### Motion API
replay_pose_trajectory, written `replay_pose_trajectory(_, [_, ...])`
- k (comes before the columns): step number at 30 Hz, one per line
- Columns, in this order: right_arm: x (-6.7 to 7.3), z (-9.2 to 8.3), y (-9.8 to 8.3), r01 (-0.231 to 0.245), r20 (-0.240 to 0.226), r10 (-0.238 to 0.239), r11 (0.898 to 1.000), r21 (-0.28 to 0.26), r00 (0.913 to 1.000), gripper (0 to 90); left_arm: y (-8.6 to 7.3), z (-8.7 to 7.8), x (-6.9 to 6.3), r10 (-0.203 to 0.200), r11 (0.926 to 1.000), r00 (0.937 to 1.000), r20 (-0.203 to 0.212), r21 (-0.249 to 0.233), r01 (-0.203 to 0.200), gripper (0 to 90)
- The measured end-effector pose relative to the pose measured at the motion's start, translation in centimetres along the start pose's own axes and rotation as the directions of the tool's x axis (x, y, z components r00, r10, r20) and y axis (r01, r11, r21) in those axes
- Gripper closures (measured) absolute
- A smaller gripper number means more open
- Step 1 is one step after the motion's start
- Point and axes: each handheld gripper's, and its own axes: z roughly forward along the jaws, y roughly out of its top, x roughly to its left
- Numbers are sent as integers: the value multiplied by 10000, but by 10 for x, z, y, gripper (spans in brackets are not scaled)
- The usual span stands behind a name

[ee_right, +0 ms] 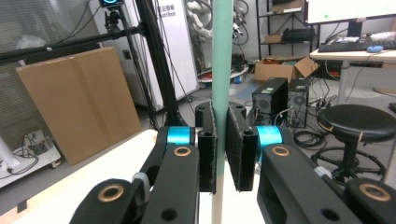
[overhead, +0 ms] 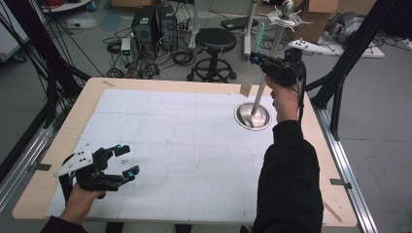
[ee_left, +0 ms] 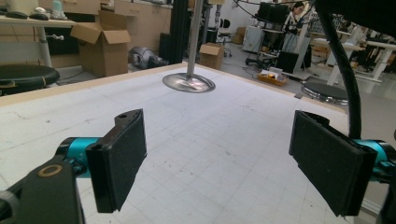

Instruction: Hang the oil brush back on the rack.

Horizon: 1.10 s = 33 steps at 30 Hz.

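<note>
My right gripper (overhead: 253, 59) is raised over the far right of the table, beside the pole of a metal stand (overhead: 252, 117). It is shut on a slim utensil with a teal handle (overhead: 258, 34) that points up; its pale flat head (overhead: 246, 88) hangs below. In the right gripper view, the pads (ee_right: 207, 149) press on the teal handle (ee_right: 222, 56) from both sides. My left gripper (overhead: 127, 160) rests low at the near left, open with nothing between its pads (ee_left: 122, 158). The stand's round base (ee_left: 188, 83) lies far ahead of it.
A white gridded mat (overhead: 184, 141) covers the wooden table. The stand carries a hooked top (overhead: 286, 17). Beyond the far edge stand a black stool (overhead: 215, 41) and computer towers (overhead: 154, 24). Black frame posts (overhead: 340, 82) flank the table at the right.
</note>
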Motion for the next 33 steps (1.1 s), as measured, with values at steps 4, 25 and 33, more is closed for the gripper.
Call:
replay_pose_trajectory(4, [-3,0,2,-114,83,114,9999,-4,9999,831,-1,1,-1,17,10000,10000,37,65,-17,191])
replay_pose_trajectory(25, [-9,1,2,-366,422,362,9993,89,9985,830,-1,-1,0,8,10000,10000,3,48,-8,193])
replay_pose_trajectory(33, [-9,2,0,-413,727,402,9990,143,9965,828,-1,-2,0,20,10000,10000,15,89,-20,195])
